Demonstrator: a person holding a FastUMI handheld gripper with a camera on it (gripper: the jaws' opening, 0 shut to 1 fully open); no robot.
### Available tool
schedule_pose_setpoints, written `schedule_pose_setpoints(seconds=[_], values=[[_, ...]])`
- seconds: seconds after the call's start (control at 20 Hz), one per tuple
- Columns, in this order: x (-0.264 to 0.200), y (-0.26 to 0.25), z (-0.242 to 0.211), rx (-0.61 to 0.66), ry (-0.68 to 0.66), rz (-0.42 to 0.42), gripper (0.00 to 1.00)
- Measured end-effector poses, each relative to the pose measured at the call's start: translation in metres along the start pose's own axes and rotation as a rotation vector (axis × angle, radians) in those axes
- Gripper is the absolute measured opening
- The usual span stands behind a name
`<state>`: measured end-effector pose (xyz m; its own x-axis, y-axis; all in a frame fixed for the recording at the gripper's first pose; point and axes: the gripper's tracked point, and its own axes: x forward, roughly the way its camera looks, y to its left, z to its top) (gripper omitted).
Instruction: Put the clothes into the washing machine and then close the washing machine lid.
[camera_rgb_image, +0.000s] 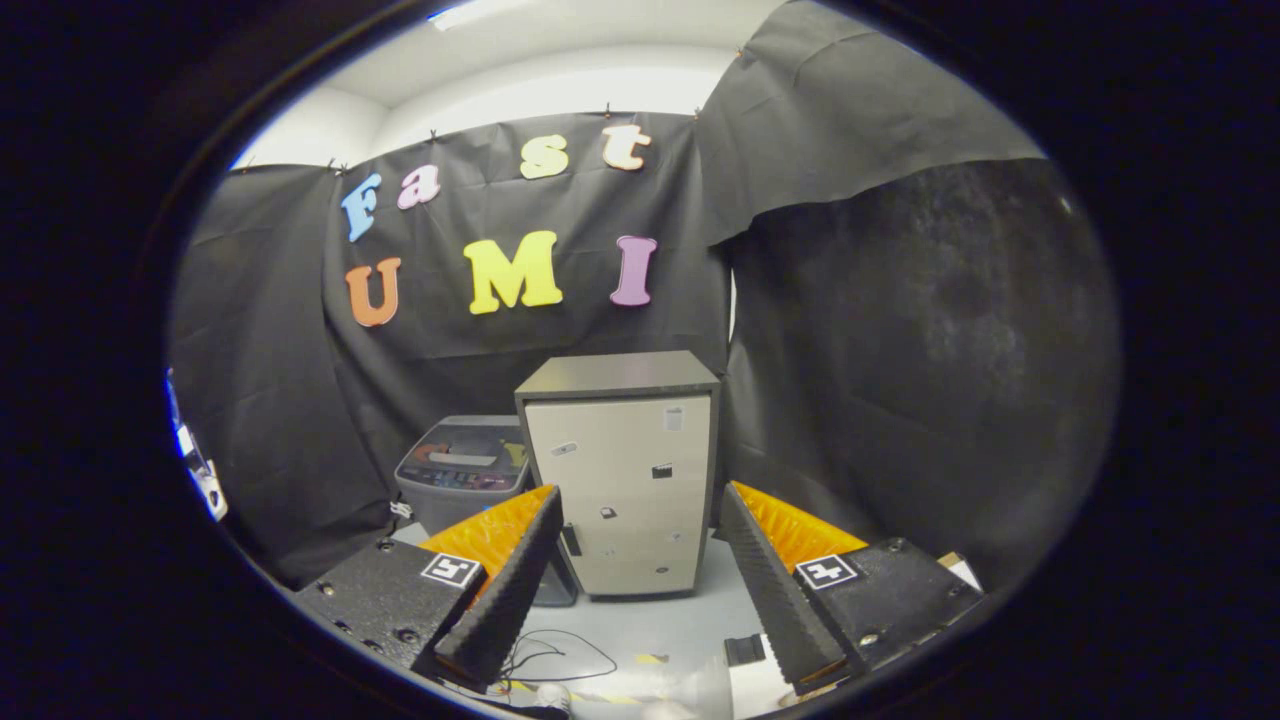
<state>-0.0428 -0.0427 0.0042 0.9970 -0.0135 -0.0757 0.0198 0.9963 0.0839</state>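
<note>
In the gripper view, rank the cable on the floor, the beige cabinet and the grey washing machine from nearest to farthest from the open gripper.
1. Cable: on the floor between the fingers of the gripper.
2. Beige cabinet: straight ahead, beyond the fingers.
3. Washing machine: farther back, left of the cabinet, lid down.

1. You are in a recording booth, not a home: black cloth (300, 400) hangs as walls behind and beside everything ahead of your fingers.
2. Beyond the fingers stand a small cabinet (620, 480) and, just beside it, a grey top-loading washing machine (462, 470), staged on a pale floor (660, 620).
3. Loose cables (560, 655) lie on that floor between the fingers.
</note>
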Motion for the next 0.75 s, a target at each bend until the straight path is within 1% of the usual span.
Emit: schedule_pose_setpoints(seconds=[0.4,0.75], values=[[-0.002,-0.005,-0.009,-0.027,0.004,-0.01,0.99],[-0.009,-0.001,0.002,-0.075,-0.013,0.004,1.0]])
